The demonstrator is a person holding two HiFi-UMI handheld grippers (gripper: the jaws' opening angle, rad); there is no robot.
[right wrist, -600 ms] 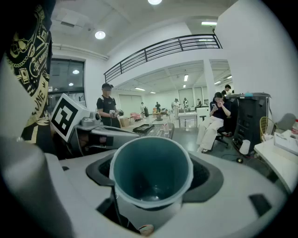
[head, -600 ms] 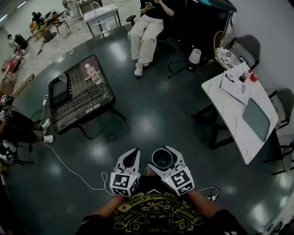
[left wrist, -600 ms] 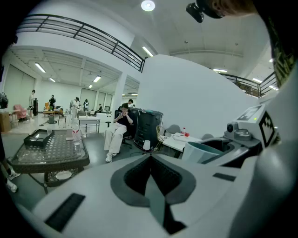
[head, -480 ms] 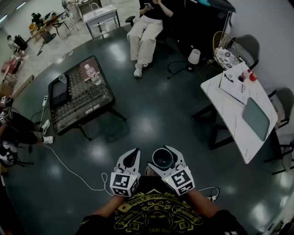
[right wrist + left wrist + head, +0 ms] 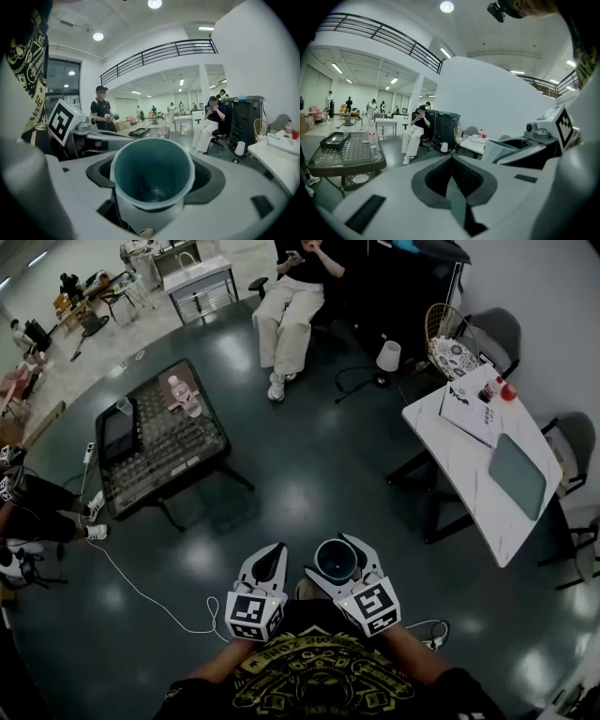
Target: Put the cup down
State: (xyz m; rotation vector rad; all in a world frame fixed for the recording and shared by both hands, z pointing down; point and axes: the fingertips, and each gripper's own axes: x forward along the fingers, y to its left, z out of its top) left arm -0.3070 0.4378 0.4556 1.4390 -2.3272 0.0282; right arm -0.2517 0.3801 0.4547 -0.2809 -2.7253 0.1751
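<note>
While you are keeping the left tool (image 5: 277, 551) clenched on nothing, your right tool (image 5: 330, 551) is gripping the cup (image 5: 335, 562) by its sides before your chest, long axis roughly upright, mouth pointing up, above the dark floor (image 5: 309, 479).

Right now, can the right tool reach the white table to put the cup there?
Probably not from here: the right tool, shut on the cup, is far from the white table; only bare floor lies between.

One cup (image 5: 335, 562), two hand-held grippers (image 5: 274, 553) (image 5: 336, 547), two nearby tables (image 5: 212, 450) (image 5: 459, 460).
</note>
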